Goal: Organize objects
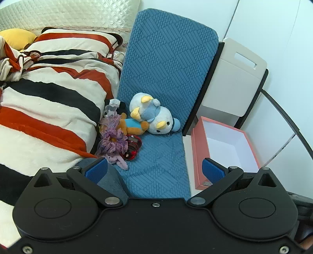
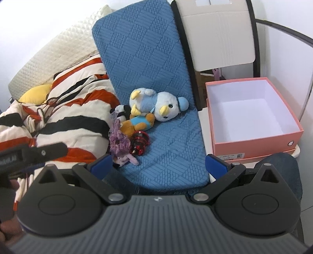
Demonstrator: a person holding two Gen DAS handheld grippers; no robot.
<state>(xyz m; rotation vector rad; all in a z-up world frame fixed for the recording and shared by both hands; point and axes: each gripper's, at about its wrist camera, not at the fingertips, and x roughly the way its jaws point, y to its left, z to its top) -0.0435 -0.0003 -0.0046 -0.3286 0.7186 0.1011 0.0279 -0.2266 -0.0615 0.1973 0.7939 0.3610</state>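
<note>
A pile of toys lies on a blue cushion (image 1: pixel 162 78): a blue-and-white plush penguin (image 1: pixel 154 115), a small brown bear in a blue shirt (image 1: pixel 133 126), a purple frilly toy (image 1: pixel 114 140), a small purple plush (image 1: pixel 119 161) and a red toy car (image 1: pixel 134 147). The same toys show in the right wrist view: penguin (image 2: pixel 156 105), bear (image 2: pixel 137 124), car (image 2: pixel 139 143). An open pink box (image 1: pixel 197 148) with a white inside stands to the right, also in the right wrist view (image 2: pixel 256 140). My left gripper (image 1: pixel 154 170) and right gripper (image 2: pixel 159 166) are open, empty, short of the toys.
A striped red, black and cream blanket (image 1: pixel 45 109) lies left of the cushion, with a yellow pillow (image 1: pixel 16 38) and a quilted cream headboard (image 1: pixel 68 13) behind. A white chair back (image 1: pixel 232 78) stands behind the box. The left gripper's body (image 2: pixel 29 154) shows at the left.
</note>
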